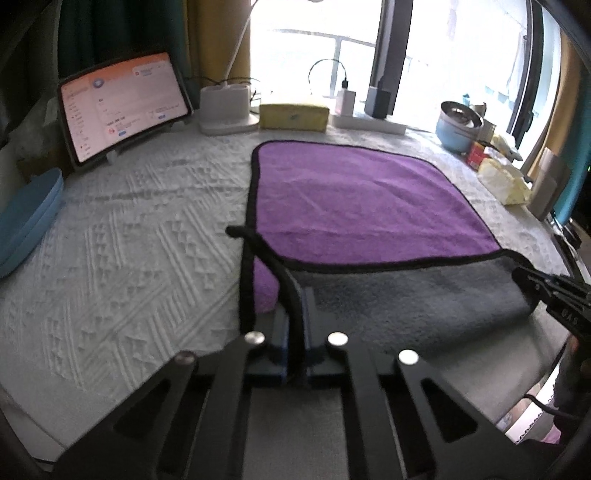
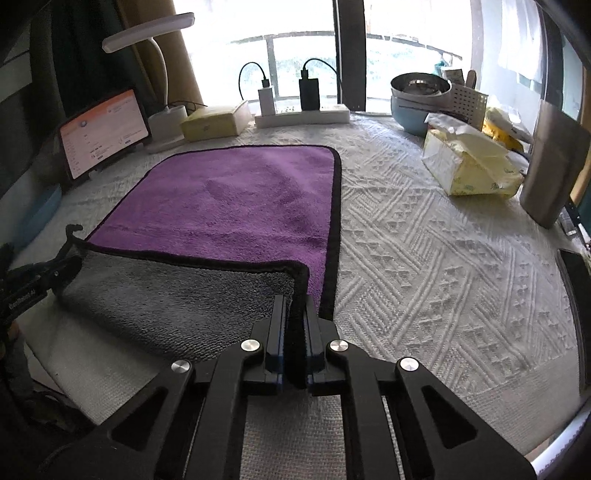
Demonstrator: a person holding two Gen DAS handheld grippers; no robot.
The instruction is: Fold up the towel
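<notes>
Left wrist view, left to right: blue dish at 9 o'clock on the white cloth, tablet propped at 10 o'clock with screen lit, lamp base then yellow box at 12, power strip with chargers just right of it, blue bowl at 2 o'clock. Towel lies centre-right, purple side up, black-edged. Its near edge is turned over, grey underside showing. Left gripper at 6 o'clock, fingers pressed together on the towel's near-left corner, black edging running between them. Right gripper at 3 o'clock, at the towel's near-right corner.

Right wrist view, left to right: left gripper at 9 o'clock on the lifted corner, tablet at 10, lamp at 11, towel centre-left with the grey flap nearest. Right gripper at 6 o'clock, fingers clamped on the near-right corner, edging pinched between the pads. Tissue pack at 2 o'clock, metal cup just right of it.
</notes>
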